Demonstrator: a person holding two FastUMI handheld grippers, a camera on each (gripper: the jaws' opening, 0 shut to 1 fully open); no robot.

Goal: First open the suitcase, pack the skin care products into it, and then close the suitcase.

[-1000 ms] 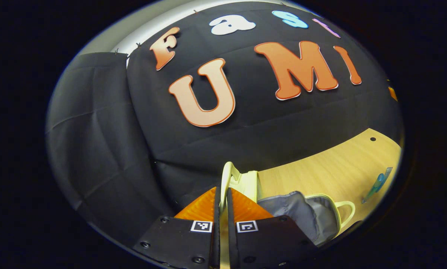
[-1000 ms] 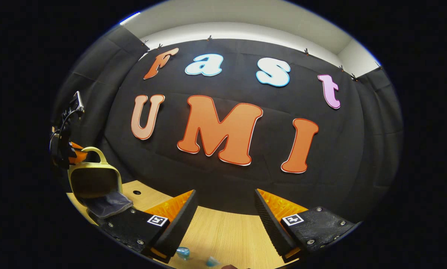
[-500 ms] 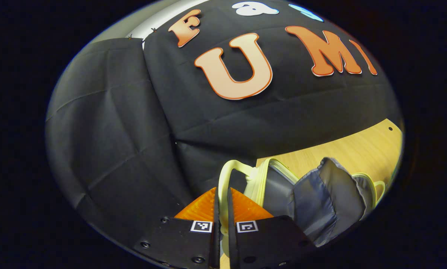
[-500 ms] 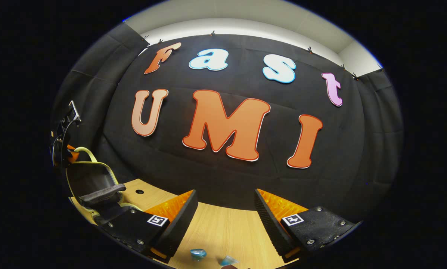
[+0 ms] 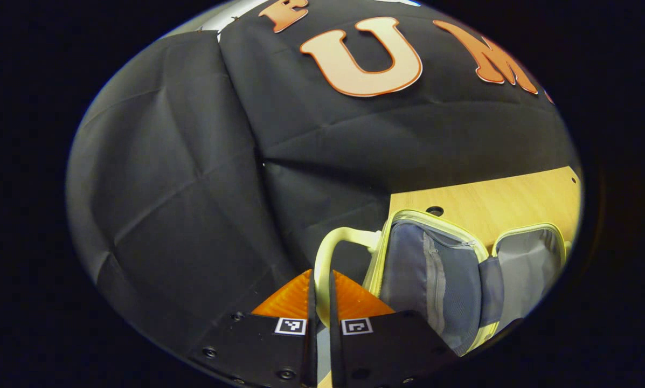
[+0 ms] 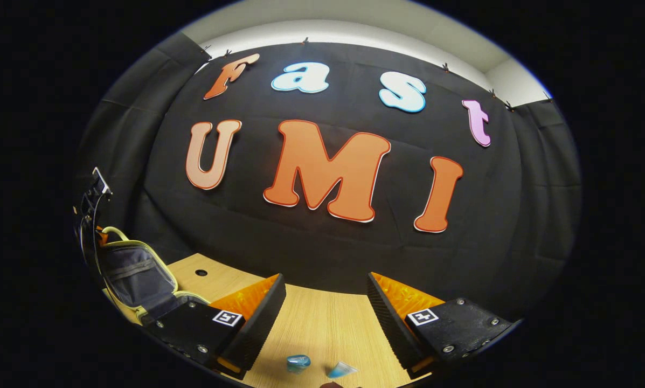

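The suitcase (image 5: 435, 269) lies open on the table (image 5: 505, 199) at its left end, near the booth's back cloth. In the left gripper view its two halves spread side by side, grey lining up, with pale yellow rims; the nearer half carries a zipped pocket, and the pair runs lengthwise to the right along the table. The left gripper (image 5: 322, 291) is closed on the handle (image 5: 338, 242) (a pale yellow loop on the nearer half's outer edge, off the table's end). In the right gripper view the lid (image 6: 139, 272) stands tilted up at far left. The right gripper (image 6: 326, 296) hangs wide apart, gripping nothing, over bare wood; two small blue skin care items (image 6: 298, 362) (image 6: 341, 369) lie just below it, well apart from the suitcase
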